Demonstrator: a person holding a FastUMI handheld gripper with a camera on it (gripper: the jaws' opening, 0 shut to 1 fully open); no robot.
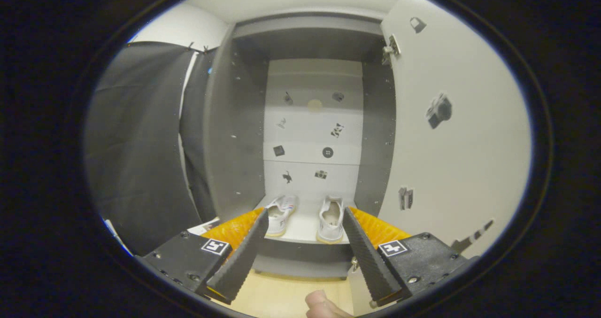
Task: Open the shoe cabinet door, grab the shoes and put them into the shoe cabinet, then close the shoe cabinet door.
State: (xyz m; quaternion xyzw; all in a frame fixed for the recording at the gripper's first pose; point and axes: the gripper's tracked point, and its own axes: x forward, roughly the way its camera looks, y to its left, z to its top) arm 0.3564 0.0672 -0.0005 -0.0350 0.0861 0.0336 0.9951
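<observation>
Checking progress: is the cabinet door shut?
No, the cabinet door stands open, both shoes on the shelf beyond the open jaws.

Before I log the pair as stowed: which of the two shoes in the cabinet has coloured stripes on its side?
The left shoe, just ahead of the open gripper's left finger, angled inward. The right shoe looks plain white.

The light is soft and even, and it seems to come from above and in front of the shoe cabinet [310,120]. Its open door [450,135] is the brightest surface, pale with no hard glare. Inside, the top and side walls stay in grey shadow, while the back panel is better lit. The fisheye lens bends straight edges strongly towards the rim. The claw [305,252], open, looks slightly soft.
</observation>
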